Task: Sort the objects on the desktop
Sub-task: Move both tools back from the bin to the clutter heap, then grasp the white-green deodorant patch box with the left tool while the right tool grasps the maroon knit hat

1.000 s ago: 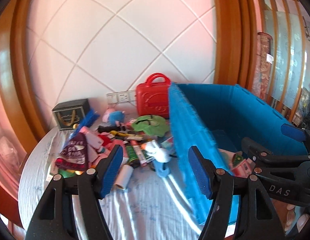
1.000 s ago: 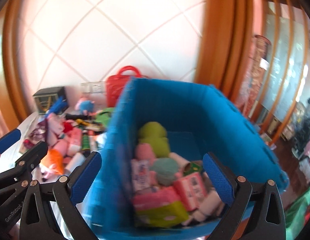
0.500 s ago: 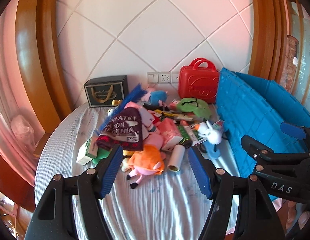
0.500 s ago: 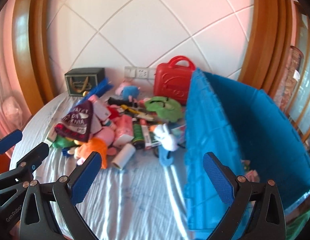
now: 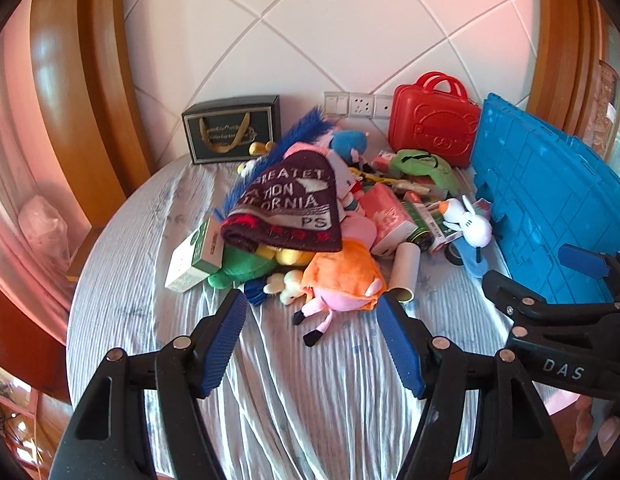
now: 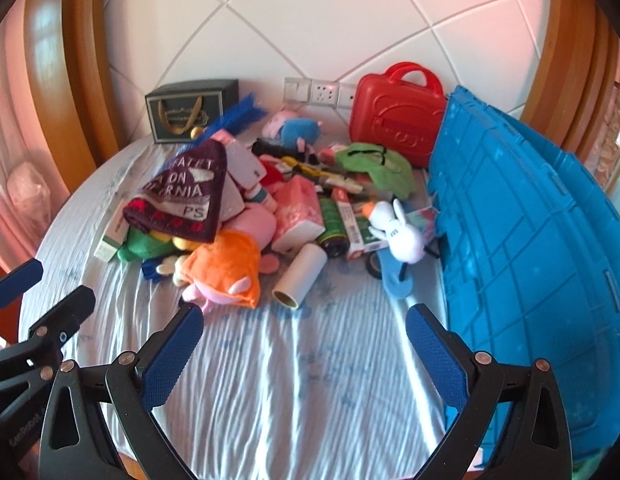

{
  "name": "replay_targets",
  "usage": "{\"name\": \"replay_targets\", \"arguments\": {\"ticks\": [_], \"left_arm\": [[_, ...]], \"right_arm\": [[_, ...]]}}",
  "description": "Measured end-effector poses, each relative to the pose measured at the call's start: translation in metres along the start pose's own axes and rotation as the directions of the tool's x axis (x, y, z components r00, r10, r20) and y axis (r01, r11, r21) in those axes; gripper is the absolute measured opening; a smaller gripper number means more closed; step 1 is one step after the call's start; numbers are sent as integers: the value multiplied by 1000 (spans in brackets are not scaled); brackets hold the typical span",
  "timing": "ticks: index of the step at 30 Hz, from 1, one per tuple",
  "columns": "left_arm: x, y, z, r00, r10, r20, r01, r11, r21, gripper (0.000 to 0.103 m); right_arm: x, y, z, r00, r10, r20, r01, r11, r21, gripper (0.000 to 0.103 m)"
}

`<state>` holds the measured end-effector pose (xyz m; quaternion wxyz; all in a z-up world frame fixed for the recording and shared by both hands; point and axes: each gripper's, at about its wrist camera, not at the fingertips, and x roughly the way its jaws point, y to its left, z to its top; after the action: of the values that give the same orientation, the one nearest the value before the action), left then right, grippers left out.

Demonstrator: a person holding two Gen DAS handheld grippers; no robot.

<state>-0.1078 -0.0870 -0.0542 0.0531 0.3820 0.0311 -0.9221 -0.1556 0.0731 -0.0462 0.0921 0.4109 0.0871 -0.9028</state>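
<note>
Tall ribbed blue plastic crate (image 6: 525, 248) at right on round table draped in pale striped cloth (image 6: 278, 380). Beside it, jumbled heap: maroon knitted lettered hat (image 5: 288, 204), orange-dressed pink plush (image 5: 341, 280), white paper roll (image 6: 300, 276). Left gripper (image 5: 310, 336) and right gripper (image 6: 302, 344) gaping wide, empty, above bare cloth.

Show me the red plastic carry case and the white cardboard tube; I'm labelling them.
red plastic carry case (image 5: 433, 130), left wrist view, front face.
white cardboard tube (image 6: 304, 272), right wrist view, side wall.

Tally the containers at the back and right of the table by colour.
Red carry case: 1
Blue crate: 1
Dark gift box: 1
Total: 3
</note>
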Motion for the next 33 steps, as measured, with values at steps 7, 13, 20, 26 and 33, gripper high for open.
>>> {"name": "replay_targets", "arguments": {"ticks": [7,13,20,26,33], "left_arm": [[49,0,-3,998,20,-62,-20,1000,0,67],[88,-6,-2,994,31,-107,-31,999,-4,67],[123,6,-3,985,44,-168,-52,998,-47,67],[139,32,-1,980,66,-187,-78,995,-61,67],[156,79,9,978,59,-198,-68,997,-40,67]], "right_arm": [[39,-14,4,999,10,-48,-10,1000,-2,103],[79,-37,15,995,56,-86,-55,998,15,103],[125,-41,16,984,83,-158,-83,996,7,103],[147,-26,20,978,95,-188,-95,995,7,103],[160,14,34,976,86,-199,-84,996,21,103]]}}
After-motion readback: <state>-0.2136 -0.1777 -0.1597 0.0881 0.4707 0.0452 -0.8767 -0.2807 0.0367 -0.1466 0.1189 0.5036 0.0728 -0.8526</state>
